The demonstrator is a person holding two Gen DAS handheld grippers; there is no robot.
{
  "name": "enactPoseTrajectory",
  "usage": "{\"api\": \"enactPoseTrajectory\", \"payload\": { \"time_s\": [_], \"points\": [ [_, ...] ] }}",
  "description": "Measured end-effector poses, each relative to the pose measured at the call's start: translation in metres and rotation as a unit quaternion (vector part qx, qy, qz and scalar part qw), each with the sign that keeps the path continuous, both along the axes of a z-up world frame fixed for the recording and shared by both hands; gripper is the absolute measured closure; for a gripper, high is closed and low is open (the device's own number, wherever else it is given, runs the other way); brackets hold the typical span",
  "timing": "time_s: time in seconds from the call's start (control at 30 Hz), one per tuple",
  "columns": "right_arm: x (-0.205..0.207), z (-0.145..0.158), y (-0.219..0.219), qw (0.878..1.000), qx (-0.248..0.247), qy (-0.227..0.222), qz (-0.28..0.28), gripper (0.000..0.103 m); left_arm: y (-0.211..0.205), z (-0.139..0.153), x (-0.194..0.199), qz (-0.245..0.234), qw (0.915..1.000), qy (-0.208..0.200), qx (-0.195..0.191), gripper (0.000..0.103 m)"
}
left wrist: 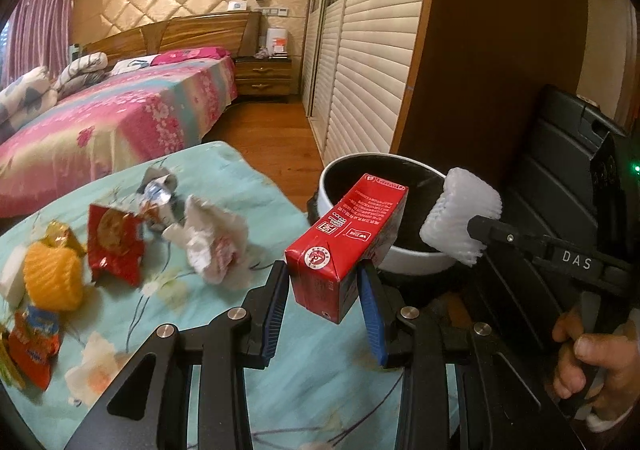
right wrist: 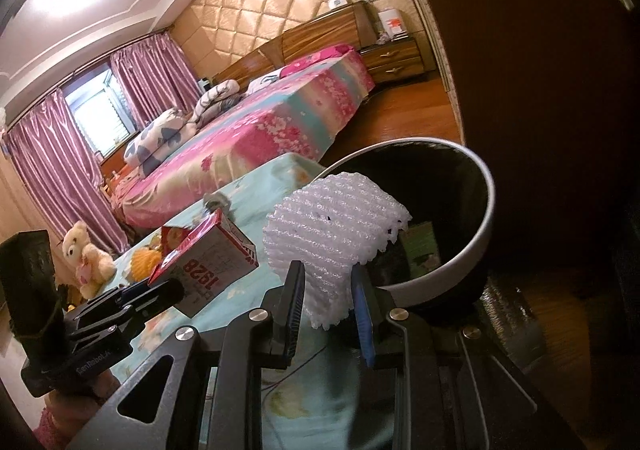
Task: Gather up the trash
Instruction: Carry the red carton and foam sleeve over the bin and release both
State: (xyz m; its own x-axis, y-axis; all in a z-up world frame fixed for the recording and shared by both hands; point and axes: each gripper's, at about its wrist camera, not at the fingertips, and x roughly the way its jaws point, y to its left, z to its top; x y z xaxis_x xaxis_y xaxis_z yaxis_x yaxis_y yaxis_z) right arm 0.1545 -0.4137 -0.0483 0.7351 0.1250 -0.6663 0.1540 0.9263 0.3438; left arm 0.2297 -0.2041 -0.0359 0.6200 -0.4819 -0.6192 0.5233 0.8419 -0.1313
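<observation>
Both sets of jaws are clamped on something: my left gripper [left wrist: 324,282] pinches a red drink carton [left wrist: 346,242] by its lower end, the carton tilted so its far end leans over the rim of the white bin [left wrist: 416,258], and my right gripper [right wrist: 326,290] squeezes a white foam fruit net [right wrist: 336,238] between its pads, holding it at the near edge of the same bin [right wrist: 476,238]. From the left wrist camera I see the right gripper [left wrist: 480,228] coming in from the right with the foam net [left wrist: 460,216] beside the carton. On the floral turquoise cloth [left wrist: 256,178] to the left lie more pieces: a crumpled tissue [left wrist: 214,240], a red snack wrapper [left wrist: 114,244], a silver foil wrapper [left wrist: 160,196], an orange foam net [left wrist: 54,276] and an orange-blue packet [left wrist: 34,346]. Behind the cloth stands a bed with a pink floral cover [left wrist: 120,118].
</observation>
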Motion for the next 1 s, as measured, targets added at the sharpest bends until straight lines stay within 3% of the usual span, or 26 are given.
{"api": "enactPoseTrajectory", "payload": {
  "time_s": [1.0],
  "points": [
    [0.028,-0.008,-0.042,0.999,-0.011,0.026,-0.02,0.079,-0.063,-0.008,0.052,-0.019,0.9996,0.006,0.02,0.069]
  ]
}}
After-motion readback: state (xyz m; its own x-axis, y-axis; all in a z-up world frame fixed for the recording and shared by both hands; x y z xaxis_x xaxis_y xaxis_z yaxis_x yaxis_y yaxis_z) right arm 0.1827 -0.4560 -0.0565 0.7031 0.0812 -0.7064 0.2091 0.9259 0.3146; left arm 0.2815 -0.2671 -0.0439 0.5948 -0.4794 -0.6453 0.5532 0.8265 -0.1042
